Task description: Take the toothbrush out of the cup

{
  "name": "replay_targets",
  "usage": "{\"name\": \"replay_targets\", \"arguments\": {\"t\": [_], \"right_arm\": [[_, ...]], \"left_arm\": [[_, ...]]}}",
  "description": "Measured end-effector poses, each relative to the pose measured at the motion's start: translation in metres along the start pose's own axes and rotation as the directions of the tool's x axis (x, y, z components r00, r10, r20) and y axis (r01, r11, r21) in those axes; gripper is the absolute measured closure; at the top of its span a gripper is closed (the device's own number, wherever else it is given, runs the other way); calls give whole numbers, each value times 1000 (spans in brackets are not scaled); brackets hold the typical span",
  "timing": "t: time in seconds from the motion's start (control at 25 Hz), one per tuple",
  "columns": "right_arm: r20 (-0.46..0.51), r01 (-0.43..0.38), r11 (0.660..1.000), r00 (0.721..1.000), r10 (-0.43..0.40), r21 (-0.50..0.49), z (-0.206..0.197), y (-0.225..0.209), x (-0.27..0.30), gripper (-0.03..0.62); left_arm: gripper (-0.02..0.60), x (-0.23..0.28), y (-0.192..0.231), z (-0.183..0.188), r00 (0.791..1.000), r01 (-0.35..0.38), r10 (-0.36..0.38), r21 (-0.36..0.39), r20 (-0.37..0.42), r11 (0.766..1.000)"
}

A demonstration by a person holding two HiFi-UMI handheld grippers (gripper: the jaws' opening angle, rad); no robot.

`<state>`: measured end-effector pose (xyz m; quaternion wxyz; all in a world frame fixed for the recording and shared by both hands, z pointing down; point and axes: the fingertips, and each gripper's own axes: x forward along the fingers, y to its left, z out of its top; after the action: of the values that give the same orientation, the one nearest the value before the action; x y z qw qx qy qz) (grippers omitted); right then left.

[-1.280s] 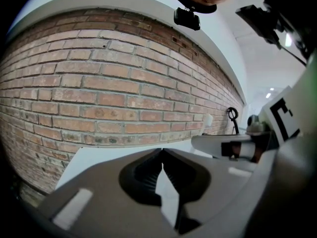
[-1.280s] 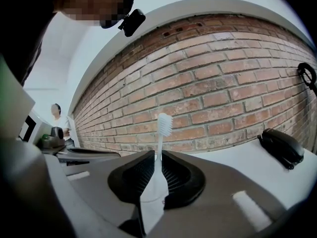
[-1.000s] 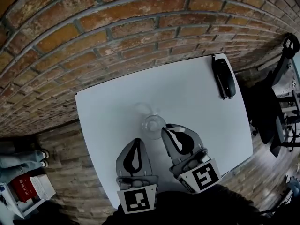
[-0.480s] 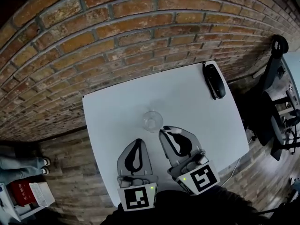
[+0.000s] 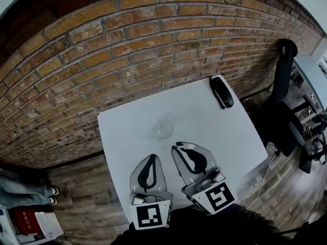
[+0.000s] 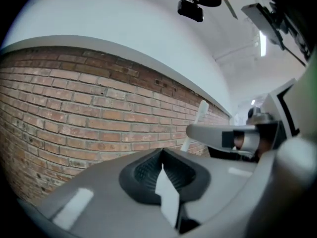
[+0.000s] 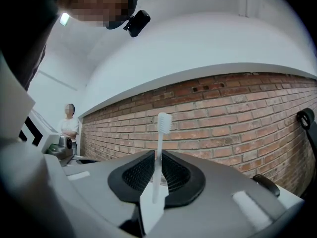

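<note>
**Right tongs.** The right tongs (image 5: 179, 148) are closed on the toothbrush (image 7: 158, 152). In the right gripper view the white handle stands upright between the two ribbed pads, and the bristle head rises above the jaw tips against the brick wall (image 5: 127, 45). The pads press on the lower part of the handle.

**Left tongs.** The left tongs (image 5: 152, 158) are closed, with the pads meeting along one line and nothing between them. They sit just beside the right tongs, on its left, and both point level toward the wall.

**Task item location.** The toothbrush is out of the cup (image 5: 164, 128) and is carried only by the right tongs, over the near half of the bench (image 5: 225, 131). The clear cup stands upright near the middle of the bench, beyond both sets of jaw tips and apart from them.

**Edges and clearance.**
- The far edge of the bench runs along the foot of the brick wall.
- The left edge borders the wooden floor (image 5: 82, 193).
- A black oblong object (image 5: 221, 92) lies at the far right corner, close to the edge and well apart from the cup.
- A dark chair (image 5: 288, 131) stands just off the right edge.
- The white surface around the cup is bare on all sides, so open room lies to its left, its right and behind it.
</note>
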<state>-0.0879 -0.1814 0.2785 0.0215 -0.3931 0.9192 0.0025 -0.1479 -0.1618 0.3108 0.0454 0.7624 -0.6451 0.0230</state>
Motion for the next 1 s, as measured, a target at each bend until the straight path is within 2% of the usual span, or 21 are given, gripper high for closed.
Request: {"name": "replay_targets", "arguments": {"t": [0.2,0.48,0.64,1.0], "right_arm": [[-1,24,1000,1000,-24,12,4,21,-28,548],[-14,34,999,999,-33,7,4,34,-59,548],[-6,34,999,999,-34,2,8,28,-73,548],[-3,19,1000,1000,-19,-4,12,0,-100,548]], "left_arm": [[572,-30,-12,5,999,35,-36,16,17,999],[572,-55,-34,-1,998,61,-61,20,3,998],[572,-56,-48,6,997,70,-71,36,25,997],[572,-54,-92,13,997,77,-78,59,16,995]]}}
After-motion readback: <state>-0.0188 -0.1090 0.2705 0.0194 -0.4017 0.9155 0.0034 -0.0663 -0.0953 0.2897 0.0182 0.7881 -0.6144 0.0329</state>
